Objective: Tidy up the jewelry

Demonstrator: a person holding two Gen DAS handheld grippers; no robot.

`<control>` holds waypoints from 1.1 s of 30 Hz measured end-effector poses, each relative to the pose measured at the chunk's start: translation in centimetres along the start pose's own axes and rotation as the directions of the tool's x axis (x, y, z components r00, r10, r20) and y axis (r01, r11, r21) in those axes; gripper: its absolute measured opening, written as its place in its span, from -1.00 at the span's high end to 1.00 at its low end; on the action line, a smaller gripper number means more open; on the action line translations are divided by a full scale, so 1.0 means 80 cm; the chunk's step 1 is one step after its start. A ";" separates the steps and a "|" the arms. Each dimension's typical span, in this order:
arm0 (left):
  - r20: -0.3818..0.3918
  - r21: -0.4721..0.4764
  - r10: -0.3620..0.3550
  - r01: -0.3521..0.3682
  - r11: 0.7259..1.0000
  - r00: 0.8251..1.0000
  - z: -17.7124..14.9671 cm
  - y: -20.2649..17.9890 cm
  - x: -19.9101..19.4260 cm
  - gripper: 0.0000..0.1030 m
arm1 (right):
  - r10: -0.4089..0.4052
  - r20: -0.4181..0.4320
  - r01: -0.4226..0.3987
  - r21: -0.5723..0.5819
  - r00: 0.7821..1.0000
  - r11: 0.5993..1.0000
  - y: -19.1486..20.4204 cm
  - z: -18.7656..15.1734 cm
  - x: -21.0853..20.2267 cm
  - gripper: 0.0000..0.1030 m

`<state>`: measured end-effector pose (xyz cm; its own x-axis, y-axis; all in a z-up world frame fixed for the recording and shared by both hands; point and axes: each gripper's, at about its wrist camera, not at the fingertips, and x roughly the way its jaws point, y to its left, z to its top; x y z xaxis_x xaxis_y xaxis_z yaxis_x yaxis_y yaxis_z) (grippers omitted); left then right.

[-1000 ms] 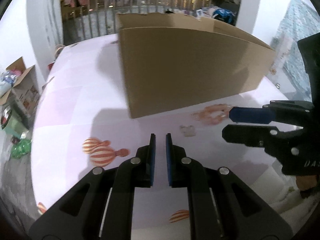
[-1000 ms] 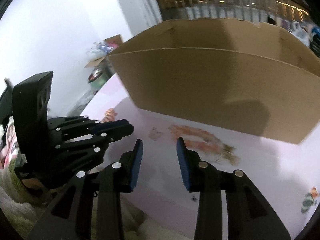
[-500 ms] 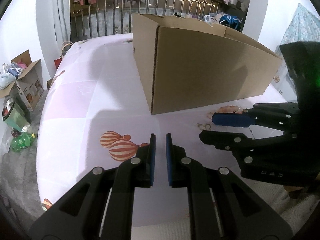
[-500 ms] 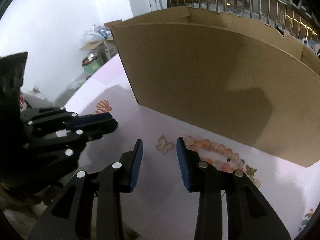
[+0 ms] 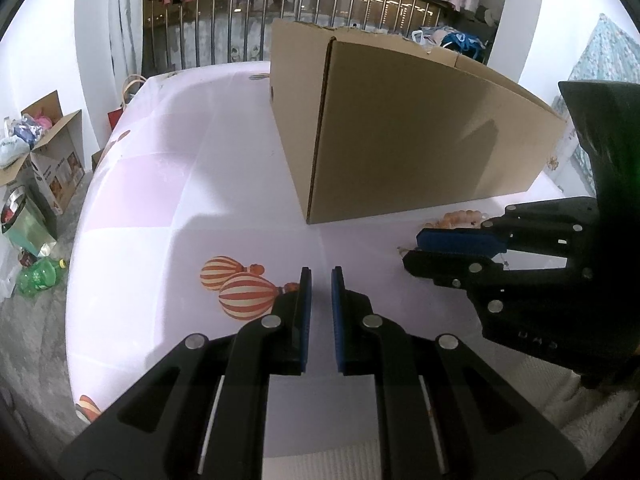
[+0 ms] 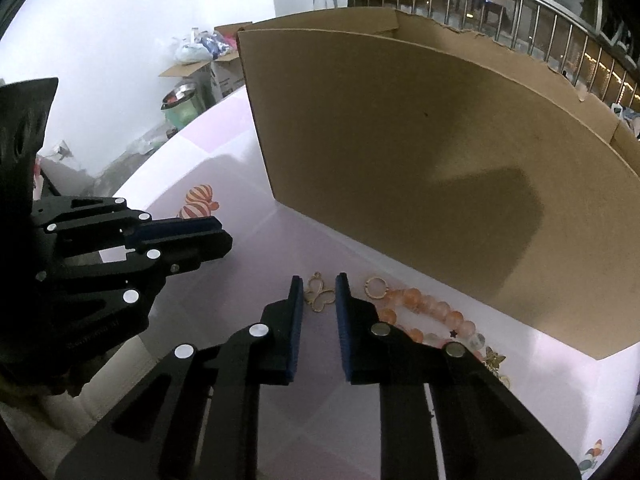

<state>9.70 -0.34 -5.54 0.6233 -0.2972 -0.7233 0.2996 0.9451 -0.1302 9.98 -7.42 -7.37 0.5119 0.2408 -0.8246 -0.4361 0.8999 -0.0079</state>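
Observation:
A gold butterfly pendant [image 6: 320, 298] lies flat on the pink tablecloth [image 6: 224, 292], between the fingertips of my right gripper [image 6: 318, 282]. The jaws are closing on it, with a sliver of gap on each side. To its right lie a small gold ring [image 6: 376, 286] and an orange bead bracelet [image 6: 424, 312], with another gold charm [image 6: 494, 360] further right. From the left wrist, the right gripper [image 5: 412, 250] points in from the right, beads [image 5: 456, 218] behind it. My left gripper [image 5: 321, 274] hovers shut over the cloth with nothing in it, and it shows again in the right wrist view [image 6: 222, 236].
A large open cardboard box [image 5: 420, 140] [image 6: 420, 168] stands just behind the jewelry. Balloon prints [image 5: 240, 288] mark the cloth. The table's left edge drops to a floor with a box of clutter [image 5: 48, 156] and a green bottle [image 5: 40, 276]. A railing [image 5: 320, 12] runs behind.
My right gripper has come forward and down over the butterfly pendant, and its jaws have narrowed around it. The left gripper has stayed shut and about where it was.

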 end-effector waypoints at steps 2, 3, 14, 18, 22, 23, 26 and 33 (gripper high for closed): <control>0.001 0.002 0.000 0.000 1.000 1.000 0.000 0.000 0.000 0.83 | 0.006 -0.002 -0.005 0.007 1.000 1.000 -0.001 0.000 -0.001 0.68; 0.002 0.002 0.001 -0.001 1.000 1.000 -0.001 -0.001 -0.001 0.83 | 0.008 -0.002 -0.008 0.009 1.000 1.000 -0.001 0.001 0.000 0.68; 0.003 0.004 0.004 -0.004 1.000 1.000 -0.001 -0.002 -0.001 0.83 | 0.036 0.009 -0.037 0.034 0.999 0.999 -0.014 0.004 -0.005 0.68; 0.013 0.016 -0.014 0.013 1.000 1.000 0.000 -0.006 -0.003 0.83 | 0.049 0.042 -0.051 0.059 0.998 0.997 -0.022 0.003 -0.024 0.68; 0.035 0.073 -0.067 0.064 0.995 0.997 0.005 -0.020 -0.003 0.63 | 0.030 0.078 -0.037 0.096 0.997 0.995 -0.037 -0.005 -0.049 0.68; 0.038 0.097 -0.079 0.075 0.992 0.996 0.007 -0.027 -0.002 0.58 | 0.022 0.089 -0.032 0.116 0.996 0.993 -0.044 -0.009 -0.058 0.68; 0.031 0.190 -0.105 0.097 0.977 0.994 0.011 -0.048 0.008 0.50 | 0.006 0.109 -0.024 0.167 0.994 0.986 -0.064 -0.019 -0.078 0.68; -0.027 0.303 -0.111 0.114 0.946 0.993 0.019 -0.078 0.044 0.50 | -0.027 0.129 -0.005 0.242 0.991 0.970 -0.091 -0.036 -0.098 0.68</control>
<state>11.16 -7.49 -6.25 0.5664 -0.3965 -0.7225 0.5732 0.8194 -0.0004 7.01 -16.93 -2.48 0.6151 0.2611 -0.7439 -0.2467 0.9599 0.1329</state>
